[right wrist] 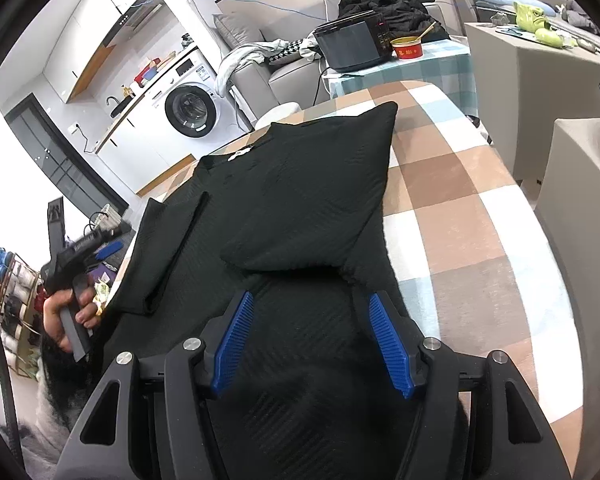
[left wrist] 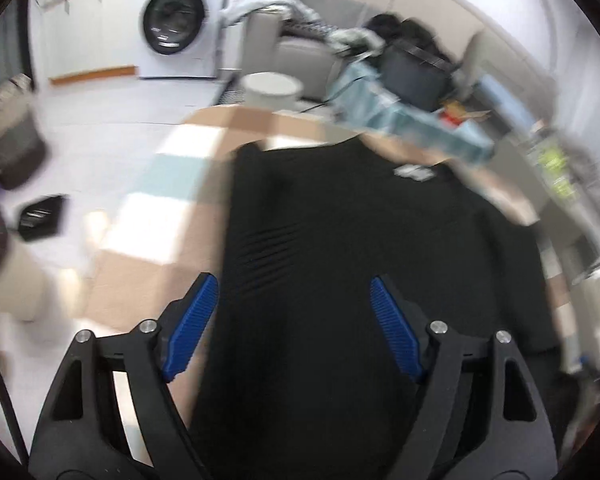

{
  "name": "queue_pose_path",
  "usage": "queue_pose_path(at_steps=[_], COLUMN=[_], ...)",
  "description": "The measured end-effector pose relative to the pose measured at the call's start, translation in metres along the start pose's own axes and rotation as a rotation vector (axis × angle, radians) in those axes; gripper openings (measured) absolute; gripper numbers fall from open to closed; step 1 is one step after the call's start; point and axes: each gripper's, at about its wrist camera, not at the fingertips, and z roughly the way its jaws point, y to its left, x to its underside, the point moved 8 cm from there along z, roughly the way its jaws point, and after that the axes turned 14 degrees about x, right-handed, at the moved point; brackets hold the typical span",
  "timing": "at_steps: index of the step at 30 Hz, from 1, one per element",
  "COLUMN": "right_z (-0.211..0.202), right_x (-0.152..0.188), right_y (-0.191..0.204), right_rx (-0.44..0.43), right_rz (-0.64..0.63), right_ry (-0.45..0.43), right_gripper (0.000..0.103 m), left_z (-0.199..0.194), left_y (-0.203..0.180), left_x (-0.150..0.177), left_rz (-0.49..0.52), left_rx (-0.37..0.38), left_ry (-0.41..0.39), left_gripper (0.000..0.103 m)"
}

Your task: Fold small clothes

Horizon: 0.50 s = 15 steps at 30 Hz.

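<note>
A black ribbed shirt [left wrist: 340,220] [right wrist: 300,200] lies flat on a table with a checked cloth [right wrist: 460,200], collar at the far end. Its right sleeve is folded in over the body and its left side is folded in as a narrow strip. My left gripper [left wrist: 293,282] hovers open over the shirt's left part, with its blue pads wide apart and nothing pinched. In the right wrist view a hand holds this left gripper [right wrist: 108,254] off the table's left edge. Above the shirt's hem my right gripper [right wrist: 311,298] stands open, with cloth under its pads but not squeezed.
A washing machine [right wrist: 190,110] stands at the back left. Behind the table is a teal-checked side table with a black appliance [right wrist: 352,44] and a red bowl [right wrist: 407,48]. Grey blocks [right wrist: 580,200] flank the table's right side. The left wrist view is blurred.
</note>
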Motion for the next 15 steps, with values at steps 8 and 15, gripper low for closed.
queue_pose_path(at_steps=[8, 15], right_z=[0.013, 0.013], right_x=[-0.004, 0.001], right_y=[0.002, -0.004], right_rx=[0.01, 0.036], right_rz=[-0.013, -0.02], right_ry=[0.026, 0.037], right_gripper=[0.062, 0.062], left_z=[0.021, 0.004], left_y=[0.025, 0.071], left_x=[0.027, 0.021], left_rz=[0.079, -0.025], left_rx=[-0.107, -0.184], left_ry=[0.097, 0.048], left_gripper=[0.012, 0.008])
